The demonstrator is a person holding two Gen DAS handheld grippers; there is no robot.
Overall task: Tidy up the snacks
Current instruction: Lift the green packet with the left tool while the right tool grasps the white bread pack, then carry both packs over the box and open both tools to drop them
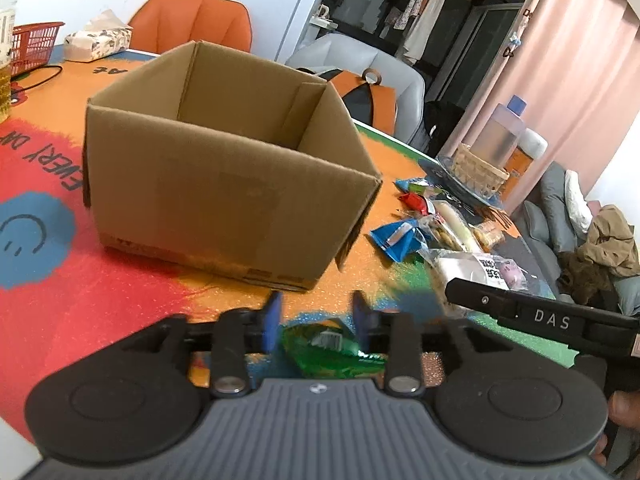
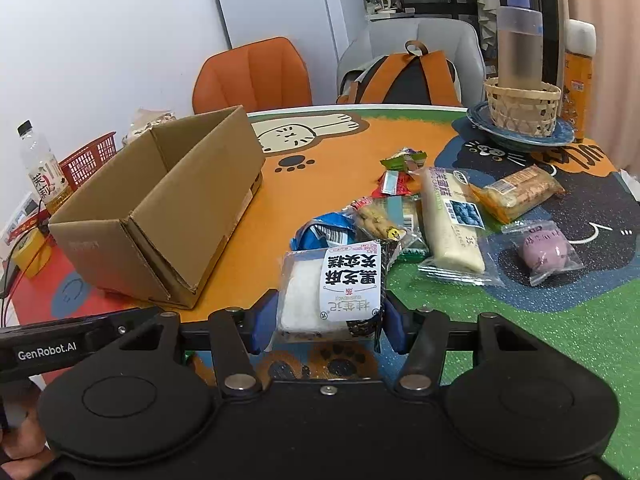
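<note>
While the right tongs (image 2: 326, 320) pinch the white black-sesame cake pack (image 2: 332, 292) between both pads, the left tongs (image 1: 316, 322) stand part open with a green packet (image 1: 334, 346) loose between them, unpressed; just beyond the right tongs lies the snack pile (image 2: 436, 216); further left, the open cardboard box (image 2: 160, 208) on the tabletop (image 2: 328, 168); risk: the slick wrapper could slide out mid-lift, or the lifted pack could drag neighbours along.

In the right wrist view the cardboard box (image 2: 160, 208) stands left of centre on the counter (image 2: 328, 176). The snack pile (image 2: 432, 216) lies to its right, the wicker basket (image 2: 522, 106) upper right behind it.
</note>
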